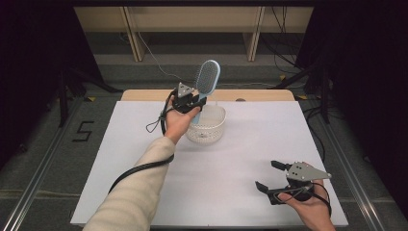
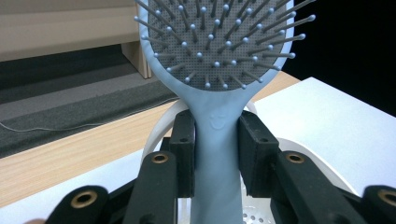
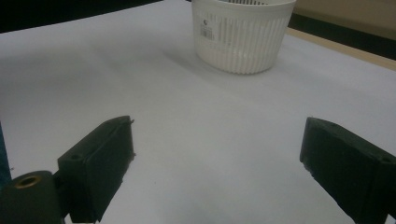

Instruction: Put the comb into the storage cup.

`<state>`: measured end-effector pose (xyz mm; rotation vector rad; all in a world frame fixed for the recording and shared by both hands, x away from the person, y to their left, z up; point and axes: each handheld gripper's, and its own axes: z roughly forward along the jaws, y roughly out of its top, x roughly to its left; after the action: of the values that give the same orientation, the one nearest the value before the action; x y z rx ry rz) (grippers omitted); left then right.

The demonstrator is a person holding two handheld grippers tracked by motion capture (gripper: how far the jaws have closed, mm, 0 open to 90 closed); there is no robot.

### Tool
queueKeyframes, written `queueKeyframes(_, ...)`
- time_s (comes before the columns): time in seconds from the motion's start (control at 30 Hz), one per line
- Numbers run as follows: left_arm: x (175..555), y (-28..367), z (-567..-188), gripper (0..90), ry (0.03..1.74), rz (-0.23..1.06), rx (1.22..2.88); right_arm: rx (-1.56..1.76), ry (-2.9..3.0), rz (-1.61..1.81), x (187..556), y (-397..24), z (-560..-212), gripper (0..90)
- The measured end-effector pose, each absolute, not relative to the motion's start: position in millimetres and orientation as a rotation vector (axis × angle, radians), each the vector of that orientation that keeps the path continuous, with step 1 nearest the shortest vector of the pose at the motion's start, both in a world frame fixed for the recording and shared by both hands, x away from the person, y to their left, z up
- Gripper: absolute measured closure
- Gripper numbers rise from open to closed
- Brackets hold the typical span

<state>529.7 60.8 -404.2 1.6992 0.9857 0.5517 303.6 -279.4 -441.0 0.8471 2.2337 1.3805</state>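
The left tool (image 1: 192, 107) is clamped on the handle of the light blue hairbrush (image 1: 207, 79), held upright just above the white basket (image 1: 208, 130) (bristles facing the person). The right tool (image 1: 267, 177) rests well apart from the basket on the desk (image 1: 231, 159), jaws wide apart and empty.

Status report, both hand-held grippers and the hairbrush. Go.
Left hand-held gripper shut on hairbrush handle, brush upright above white basket. Right hand-held gripper open, empty, over table. Nothing in the way.
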Motion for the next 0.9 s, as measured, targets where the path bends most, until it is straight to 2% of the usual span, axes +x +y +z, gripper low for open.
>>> queueKeyframes(0.9,530.6,58.6,-406.2,69.4,0.986,0.553,1.708,0.847,2.234,1.381,303.6,-279.1,-441.1,10.4)
